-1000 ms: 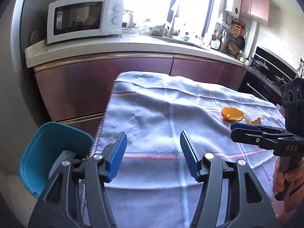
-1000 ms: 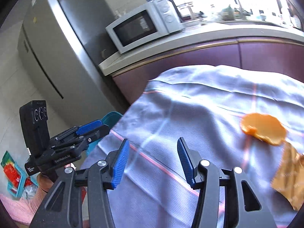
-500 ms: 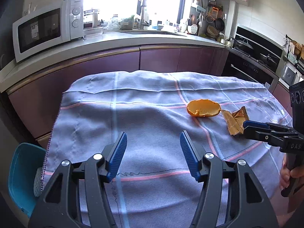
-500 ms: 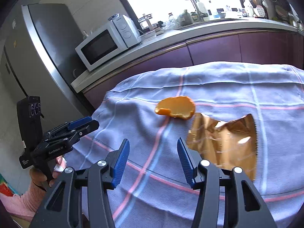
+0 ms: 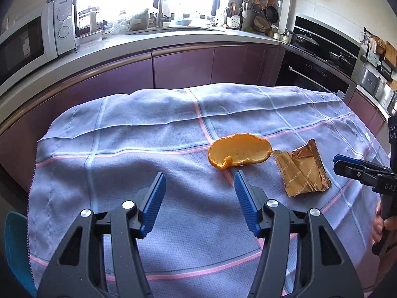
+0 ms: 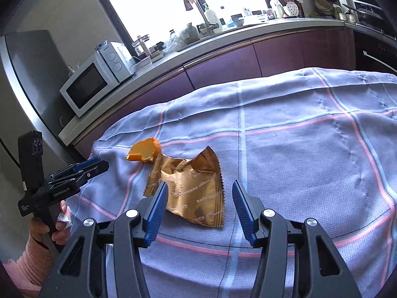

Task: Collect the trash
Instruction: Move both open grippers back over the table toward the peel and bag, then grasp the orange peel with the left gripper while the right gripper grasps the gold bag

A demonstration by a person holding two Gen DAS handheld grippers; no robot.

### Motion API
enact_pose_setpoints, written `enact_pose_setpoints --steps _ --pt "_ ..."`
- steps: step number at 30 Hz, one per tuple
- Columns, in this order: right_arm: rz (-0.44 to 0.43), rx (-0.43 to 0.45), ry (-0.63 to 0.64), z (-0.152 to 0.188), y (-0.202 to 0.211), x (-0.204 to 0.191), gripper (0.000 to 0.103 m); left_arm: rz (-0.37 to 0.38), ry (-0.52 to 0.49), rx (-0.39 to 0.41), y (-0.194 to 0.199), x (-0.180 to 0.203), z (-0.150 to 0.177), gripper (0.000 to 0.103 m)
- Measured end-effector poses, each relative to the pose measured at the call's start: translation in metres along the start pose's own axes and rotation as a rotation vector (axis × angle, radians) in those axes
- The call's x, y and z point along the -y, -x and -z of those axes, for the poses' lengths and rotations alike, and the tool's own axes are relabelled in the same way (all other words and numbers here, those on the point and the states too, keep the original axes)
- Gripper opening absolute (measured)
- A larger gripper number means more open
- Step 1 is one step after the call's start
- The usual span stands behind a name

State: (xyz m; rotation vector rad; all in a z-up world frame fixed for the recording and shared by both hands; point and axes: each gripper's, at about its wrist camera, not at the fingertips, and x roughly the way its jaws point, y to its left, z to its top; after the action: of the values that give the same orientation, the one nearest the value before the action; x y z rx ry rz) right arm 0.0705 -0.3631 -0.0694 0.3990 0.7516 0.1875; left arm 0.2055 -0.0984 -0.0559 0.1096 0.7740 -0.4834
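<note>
Kitchen setup, with a table under a checked blue cloth (image 5: pixel 139 149) and two bits of trash lying on it: an orange peel (image 5: pixel 239 150) and, just beside it, a crumpled gold wrapper (image 6: pixel 196 188). Right gripper (image 6: pixel 197 204) hangs over the wrapper with its tongs spread, pinching nothing. Left gripper (image 5: pixel 199 196) is spread and empty too, near the peel. Teal bin (image 5: pixel 15 245) sits off the table's left edge, microwave (image 6: pixel 91 84) on the counter behind.

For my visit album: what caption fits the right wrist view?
Open right tool poised over a gold wrapper beside an orange peel on a checked cloth.
</note>
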Motion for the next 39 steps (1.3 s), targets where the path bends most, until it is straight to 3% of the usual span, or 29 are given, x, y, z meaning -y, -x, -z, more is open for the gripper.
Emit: enact_pose_setpoints --steps 11,20,24,27,34,39 --pt "-0.046 -0.05 -0.012 0.002 -0.02 0.002 0.052 0.011 0.034 -0.083 -0.044 0.004 -0.016 0.055" --pt "-0.076 -0.071 -0.012 -0.002 -0.028 -0.001 0.052 0.07 0.047 -0.135 -0.069 0.008 -0.022 0.043" --pt "-0.086 -0.078 -0.012 -0.004 -0.03 0.0 0.051 0.102 0.039 -0.146 -0.072 0.012 -0.024 0.032" --pt "-0.088 -0.085 -0.007 -0.003 -0.031 -0.001 0.045 0.108 0.043 -0.149 -0.073 0.013 -0.024 0.028" --pt "-0.112 -0.099 -0.003 -0.002 -0.032 -0.003 0.012 0.106 0.057 -0.137 -0.065 0.013 -0.018 0.017" --pt "-0.143 -0.09 -0.011 0.0 -0.028 -0.004 0.005 0.104 0.082 -0.122 -0.052 0.007 -0.012 0.015"
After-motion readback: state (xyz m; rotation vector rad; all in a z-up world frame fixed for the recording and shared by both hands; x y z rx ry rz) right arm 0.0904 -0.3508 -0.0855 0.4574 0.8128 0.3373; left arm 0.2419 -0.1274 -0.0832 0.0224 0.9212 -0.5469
